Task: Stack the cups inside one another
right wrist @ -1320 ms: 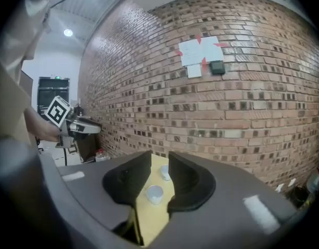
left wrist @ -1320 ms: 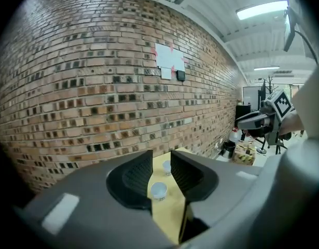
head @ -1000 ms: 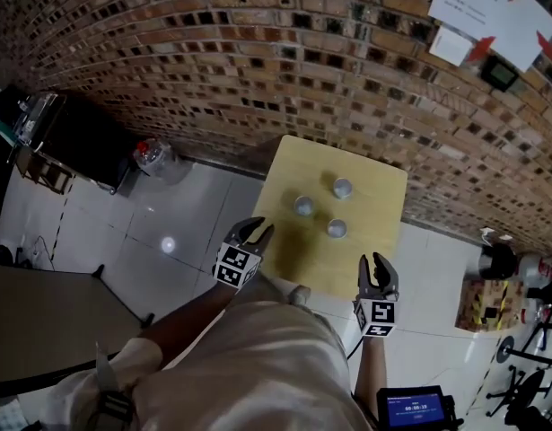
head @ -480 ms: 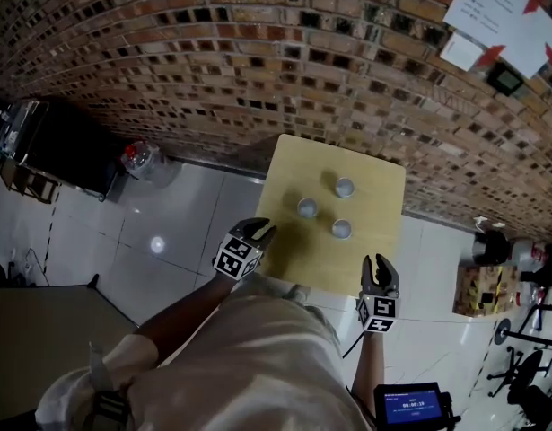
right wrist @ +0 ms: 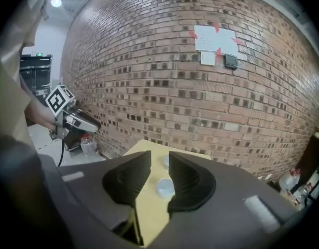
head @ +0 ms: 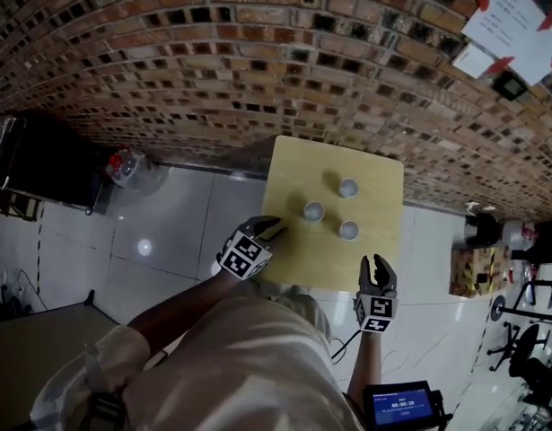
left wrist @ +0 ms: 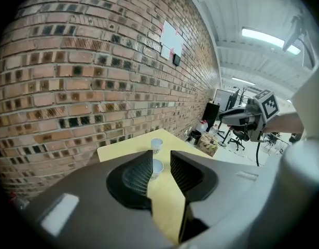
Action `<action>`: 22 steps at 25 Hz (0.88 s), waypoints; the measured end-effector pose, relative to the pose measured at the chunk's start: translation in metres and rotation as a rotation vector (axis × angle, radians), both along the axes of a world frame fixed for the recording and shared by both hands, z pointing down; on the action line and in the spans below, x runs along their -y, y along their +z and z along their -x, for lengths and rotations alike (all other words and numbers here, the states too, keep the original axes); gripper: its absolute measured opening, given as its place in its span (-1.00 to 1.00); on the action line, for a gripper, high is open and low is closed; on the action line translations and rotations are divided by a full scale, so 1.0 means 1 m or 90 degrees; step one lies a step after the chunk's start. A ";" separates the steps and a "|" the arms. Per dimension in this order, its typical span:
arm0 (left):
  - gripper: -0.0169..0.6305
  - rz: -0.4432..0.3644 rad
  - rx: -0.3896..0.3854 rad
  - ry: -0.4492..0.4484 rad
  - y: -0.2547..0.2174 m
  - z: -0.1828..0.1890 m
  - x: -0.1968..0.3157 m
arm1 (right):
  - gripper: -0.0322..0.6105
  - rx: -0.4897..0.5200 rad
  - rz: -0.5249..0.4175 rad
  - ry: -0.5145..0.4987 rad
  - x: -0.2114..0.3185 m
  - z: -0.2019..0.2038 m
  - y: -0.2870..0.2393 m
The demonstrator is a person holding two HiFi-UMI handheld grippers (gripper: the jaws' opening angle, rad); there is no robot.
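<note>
Three small white cups stand apart on the yellow table [head: 374,173]: one at the left [head: 313,211], one at the back [head: 348,187], one at the front right [head: 349,230]. My left gripper [head: 274,232] hangs over the table's near left corner; its jaws have just been opening, with nothing between them. In the left gripper view [left wrist: 161,160] the nearest cup [left wrist: 157,166] stands ahead, beyond the fingertips, with another cup [left wrist: 156,145] behind it. My right gripper [head: 377,266] is open just off the table's front edge, and the right gripper view [right wrist: 160,162] has a cup [right wrist: 165,187] ahead.
A brick wall [head: 258,61] stands close behind the table, with papers [head: 509,16] pinned on it. White floor tiles lie to the left, with a plastic jar [head: 125,164] by the wall. Boxes and a bottle [head: 477,241] sit on the floor at the right.
Both grippers have edged forward toward the table; the left one now reaches over its near left corner. The cups have not moved.
</note>
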State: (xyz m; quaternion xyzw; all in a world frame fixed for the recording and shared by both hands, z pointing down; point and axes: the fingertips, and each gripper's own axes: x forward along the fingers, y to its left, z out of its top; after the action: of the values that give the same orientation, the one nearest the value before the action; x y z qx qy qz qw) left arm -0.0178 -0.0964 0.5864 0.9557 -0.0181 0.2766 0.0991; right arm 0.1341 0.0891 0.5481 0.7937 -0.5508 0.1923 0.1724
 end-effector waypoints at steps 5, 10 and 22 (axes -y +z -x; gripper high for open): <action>-0.55 0.014 0.002 0.043 0.001 -0.006 0.009 | -0.59 -0.010 0.036 0.001 0.014 0.006 0.000; -0.57 -0.026 -0.010 0.037 -0.009 -0.010 0.021 | -0.59 -0.016 0.151 -0.068 0.028 0.008 0.055; -0.57 -0.059 0.014 -0.024 -0.017 -0.024 0.020 | -0.59 -0.094 0.373 -0.230 0.043 -0.015 0.211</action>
State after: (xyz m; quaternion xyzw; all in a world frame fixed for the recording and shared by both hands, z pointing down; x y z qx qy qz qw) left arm 0.0061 -0.1166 0.5693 0.9555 -0.0502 0.2844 0.0597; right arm 0.1487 0.0457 0.7591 0.6122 -0.5896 0.2505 0.4635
